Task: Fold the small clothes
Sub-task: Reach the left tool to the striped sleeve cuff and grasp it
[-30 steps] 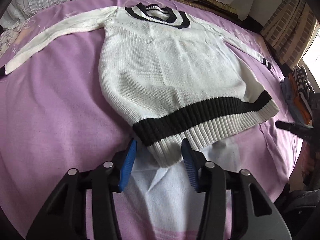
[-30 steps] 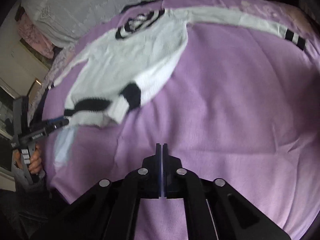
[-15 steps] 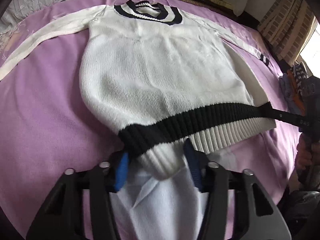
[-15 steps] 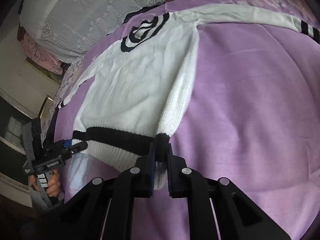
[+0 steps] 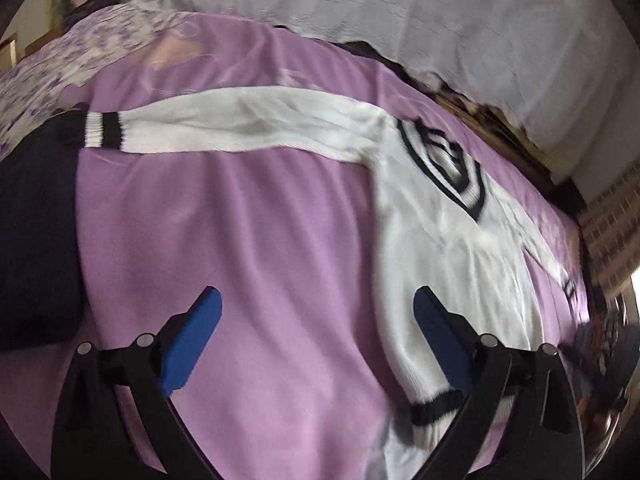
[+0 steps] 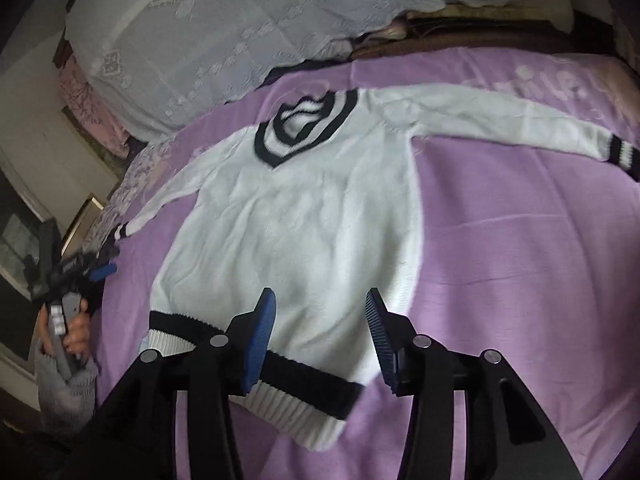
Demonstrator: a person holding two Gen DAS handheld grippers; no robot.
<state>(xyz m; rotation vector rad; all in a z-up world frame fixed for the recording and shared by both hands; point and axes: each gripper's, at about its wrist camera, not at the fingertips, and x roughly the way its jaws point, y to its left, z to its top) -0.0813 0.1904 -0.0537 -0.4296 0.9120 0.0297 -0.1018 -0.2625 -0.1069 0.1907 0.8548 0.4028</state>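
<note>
A white knit sweater (image 6: pixel 312 220) with a black-striped V collar (image 6: pixel 306 120) and a black band at the hem (image 6: pixel 304 376) lies flat on the purple blanket (image 6: pixel 520 280), sleeves spread. My right gripper (image 6: pixel 320 294) hovers over its lower body with jaws opening, and no cloth is pinched between the pads. My left gripper (image 5: pixel 318 292) is over bare blanket (image 5: pixel 280 240) beside the sweater (image 5: pixel 460 260), jaws opening wide and empty. One sleeve cuff (image 5: pixel 102 130) lies at the far left. The left gripper (image 6: pixel 106 266) shows at the bed's left edge, held by a hand (image 6: pixel 76 328).
White lace bedding (image 6: pixel 240 20) is piled along the back of the bed. A dark cloth (image 5: pixel 32 240) lies at the left edge and floral fabric (image 5: pixel 60 52) behind it. Blurred coloured clothes (image 5: pixel 600 332) sit at the bed's right edge.
Both grippers have let go of the hem, which now lies flat. My left gripper has swung away to the sweater's side and opened wide. The right jaws have parted.
</note>
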